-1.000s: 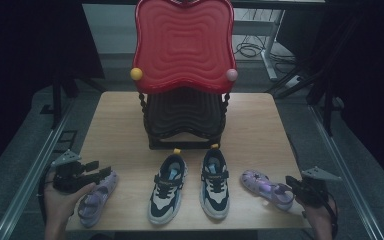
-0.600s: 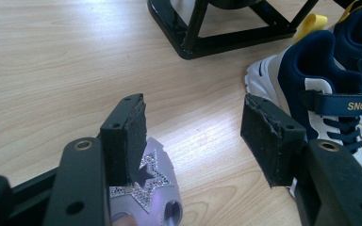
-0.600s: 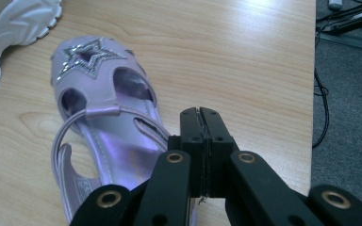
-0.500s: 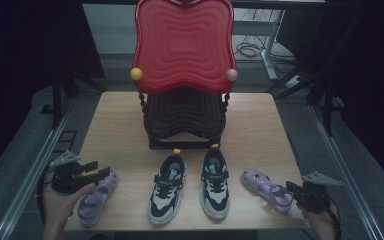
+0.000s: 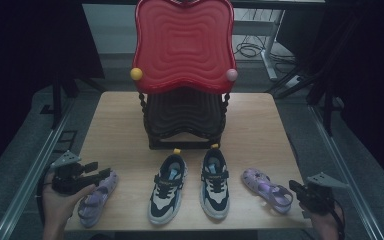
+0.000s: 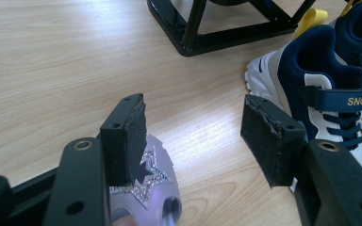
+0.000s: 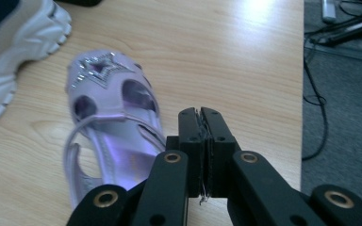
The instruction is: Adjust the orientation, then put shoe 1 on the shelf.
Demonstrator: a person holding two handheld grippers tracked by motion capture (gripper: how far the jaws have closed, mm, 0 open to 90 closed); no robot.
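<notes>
Two purple sandals lie on the wooden table (image 5: 115, 125). My left gripper (image 5: 101, 173) (image 6: 193, 127) stands open over the toe of the left sandal (image 5: 92, 200) (image 6: 146, 190), whose glitter star shows under one jaw. Nothing is between the jaws. Just off the heel end of the right sandal (image 5: 264, 186) (image 7: 111, 117), near the table's right front corner, my right gripper (image 5: 294, 186) (image 7: 200, 115) is shut with nothing in it. A pair of navy and white sneakers, one on the left (image 5: 167, 187) (image 6: 330, 89) and one on the right (image 5: 215, 182), stands between the sandals.
A black stand (image 5: 185, 117) (image 6: 226, 33) with a big red wavy panel (image 5: 182, 45) rises at the table's middle back, right behind the sneakers. Bare wood lies on both sides of it. Cables trail on the floor to the right (image 7: 330, 94).
Both hands have shifted only slightly. The left gripper stays over the left sandal and the right gripper stays by the right sandal's heel.
</notes>
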